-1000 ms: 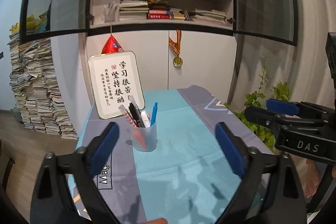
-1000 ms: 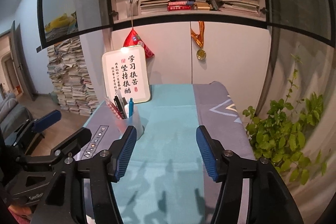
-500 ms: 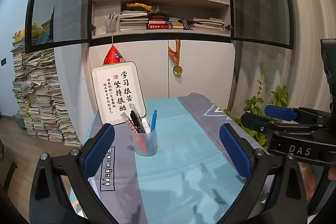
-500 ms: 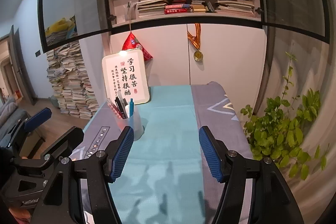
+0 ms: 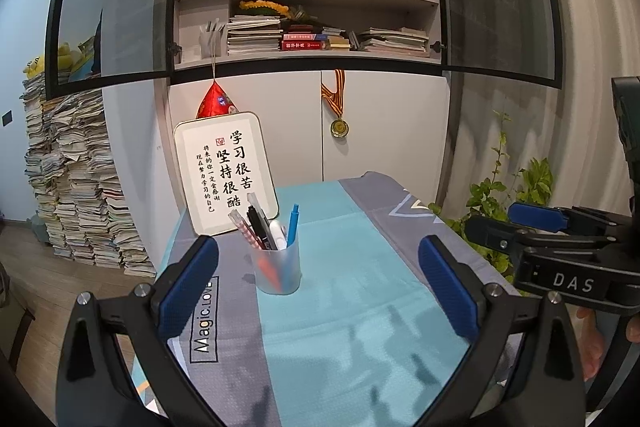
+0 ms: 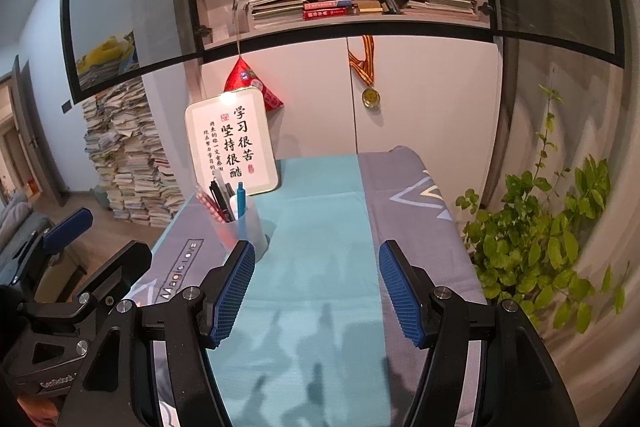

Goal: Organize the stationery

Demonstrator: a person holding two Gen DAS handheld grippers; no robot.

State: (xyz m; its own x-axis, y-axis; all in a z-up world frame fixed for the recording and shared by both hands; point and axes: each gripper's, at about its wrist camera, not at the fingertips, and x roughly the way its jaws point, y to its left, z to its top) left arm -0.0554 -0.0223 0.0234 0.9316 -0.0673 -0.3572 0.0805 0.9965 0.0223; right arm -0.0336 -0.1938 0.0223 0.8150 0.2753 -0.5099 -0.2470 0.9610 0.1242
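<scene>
A frosted plastic pen cup [image 5: 279, 269] stands upright on the blue and grey tablecloth [image 5: 352, 327], holding several pens, among them a blue pen [image 5: 293, 223] and a black pen [image 5: 259, 227]. It also shows in the right wrist view [image 6: 245, 227]. My left gripper [image 5: 318, 283] is open and empty, held above the near end of the table with the cup in front of its jaws. My right gripper [image 6: 316, 287] is open and empty, to the right of the cup. Each gripper shows at the edge of the other's view.
A framed calligraphy board [image 5: 226, 173] leans against the white cabinet behind the cup. A green plant [image 6: 532, 227] stands off the table's right side. Stacks of books [image 5: 72, 195] stand on the floor to the left. Bookshelves hang above.
Both grippers have lifted and pulled back a little, so the cup and table sit lower in both views. Both stay open and empty.
</scene>
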